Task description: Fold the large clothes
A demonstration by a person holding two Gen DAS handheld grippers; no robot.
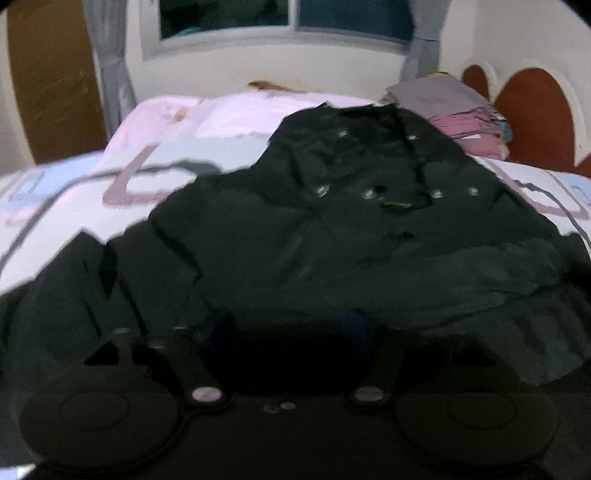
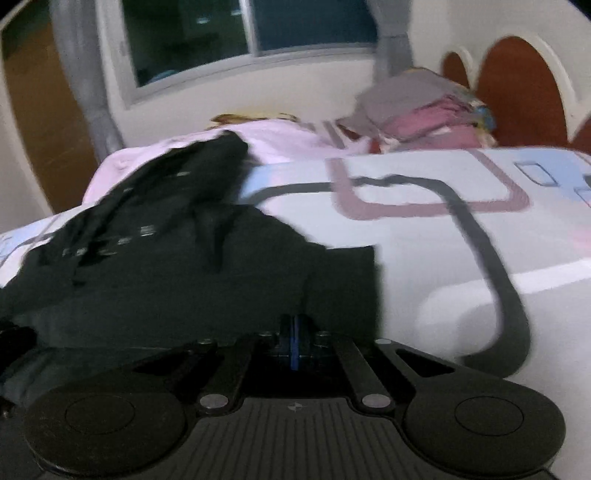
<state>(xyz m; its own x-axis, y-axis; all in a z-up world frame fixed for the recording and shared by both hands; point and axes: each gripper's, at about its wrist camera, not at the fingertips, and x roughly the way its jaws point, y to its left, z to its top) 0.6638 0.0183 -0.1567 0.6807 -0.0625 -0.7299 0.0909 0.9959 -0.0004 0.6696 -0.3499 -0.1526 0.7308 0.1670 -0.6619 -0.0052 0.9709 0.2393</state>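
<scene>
A large black jacket (image 1: pixel 332 229) with pale snap buttons lies spread and rumpled on the bed, filling most of the left wrist view. My left gripper (image 1: pixel 284 325) stands open low over the jacket's near edge, and nothing shows between its blue pads (image 1: pixel 216 325). In the right wrist view the same jacket (image 2: pixel 184 277) lies to the left, one squared corner reaching the middle. My right gripper (image 2: pixel 295 332) is shut, pads pressed together at the jacket's near edge. No cloth is visible between them.
The bed cover (image 2: pixel 443 258) is white with pink and grey lines. A stack of folded clothes (image 1: pixel 454 107) (image 2: pixel 424 110) sits at the far right by a brown and white headboard (image 1: pixel 532 110). A window (image 1: pixel 288 18) and grey curtains are behind the bed.
</scene>
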